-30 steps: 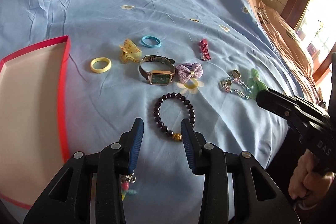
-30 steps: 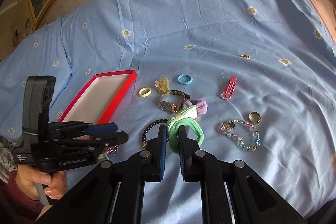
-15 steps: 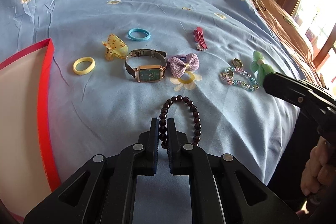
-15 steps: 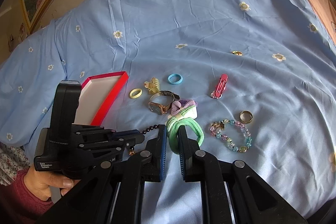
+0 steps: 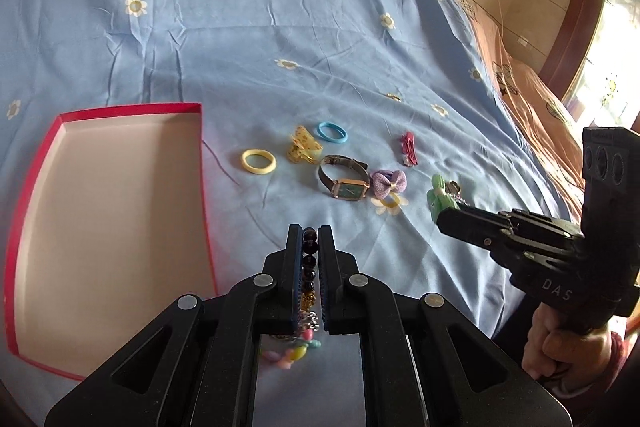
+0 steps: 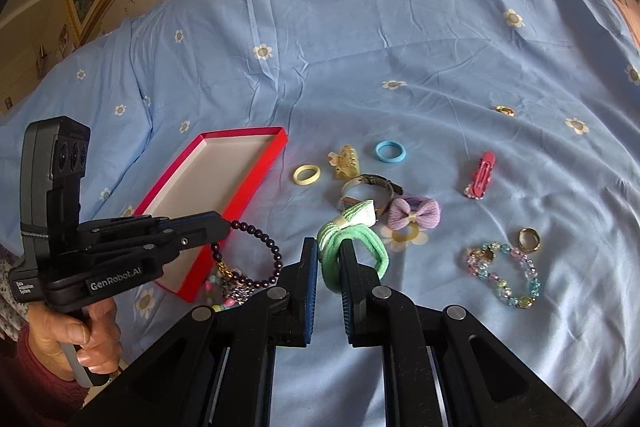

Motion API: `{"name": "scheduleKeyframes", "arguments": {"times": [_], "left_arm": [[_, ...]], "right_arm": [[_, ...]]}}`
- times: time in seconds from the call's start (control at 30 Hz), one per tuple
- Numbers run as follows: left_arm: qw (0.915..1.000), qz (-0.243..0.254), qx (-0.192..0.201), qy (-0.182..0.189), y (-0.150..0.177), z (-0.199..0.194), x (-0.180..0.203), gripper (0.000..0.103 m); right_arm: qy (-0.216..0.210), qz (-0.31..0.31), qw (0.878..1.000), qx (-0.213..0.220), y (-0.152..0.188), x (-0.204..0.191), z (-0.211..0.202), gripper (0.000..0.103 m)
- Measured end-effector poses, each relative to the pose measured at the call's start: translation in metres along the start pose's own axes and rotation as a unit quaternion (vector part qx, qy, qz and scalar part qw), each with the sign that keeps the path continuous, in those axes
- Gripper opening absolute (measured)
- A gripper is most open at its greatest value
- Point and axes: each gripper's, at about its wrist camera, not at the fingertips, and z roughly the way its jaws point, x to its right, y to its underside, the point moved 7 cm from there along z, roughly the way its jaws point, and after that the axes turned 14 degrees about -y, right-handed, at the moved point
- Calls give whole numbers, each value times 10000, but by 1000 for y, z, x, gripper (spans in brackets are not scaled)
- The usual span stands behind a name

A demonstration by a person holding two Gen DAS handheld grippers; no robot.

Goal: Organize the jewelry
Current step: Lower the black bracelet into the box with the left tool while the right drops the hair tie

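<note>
here, in the left wrist view, the left hand-held gripper point(image 5: 310, 241) is clamped on the dark bead bracelet point(image 5: 309, 259), lifted just right of the bare red box point(image 5: 200, 163). in the right wrist view, the right hand-held gripper point(image 6: 329, 255) pinches the green hair tie point(image 6: 360, 241); the watch point(image 6: 366, 185), clips and rings lie unsorted on the bed point(image 6: 400, 47), so most work seems left.

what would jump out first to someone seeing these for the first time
Both grippers are loaded: the left gripper pinches a dark bead bracelet beside the red tray, and the right gripper clamps a green hair tie. Beyond them, small colourful trinkets lie scattered on the blue sheet.
</note>
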Motion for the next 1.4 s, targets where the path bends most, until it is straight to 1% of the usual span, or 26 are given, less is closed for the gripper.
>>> {"name": "scheduleKeyframes", "arguments": {"times": [0.2, 0.43, 0.6, 0.73, 0.87, 1.1, 1.23, 1.27, 1.4], "left_arm": [[9986, -404, 145, -302, -1, -15, -50, 6], [9940, -871, 200, -626, 7, -23, -107, 6], [9905, -1150, 158, -738, 14, -21, -138, 6], [9878, -1362, 60, -752, 22, -13, -156, 6], [9852, -1473, -56, -872, 32, -4, -172, 6], [9796, -1649, -345, -1097, 52, 13, -195, 6], [9773, -1607, -489, -1293, 61, 23, -201, 6], [9768, -1597, -525, -1328, 63, 25, -202, 6], [9748, -1580, -656, -1432, 70, 31, -204, 6]], "right_arm": [[-351, -337, 9986, -212, -5, -39, 29, 10], [-750, -722, 9935, -460, -13, -85, 68, 10], [-1022, -979, 9879, -638, -14, -117, 100, 10], [-1201, -1112, 9825, -893, -7, -135, 128, 10], [-1276, -1125, 9779, -1216, 5, -141, 156, 10], [-1300, -1022, 9717, -1685, 25, -138, 186, 10], [-1325, -940, 9691, -1855, 31, -135, 196, 11], [-1329, -927, 9686, -1887, 32, -135, 197, 13], [-1334, -927, 9684, -1892, 33, -136, 200, 15]]}}
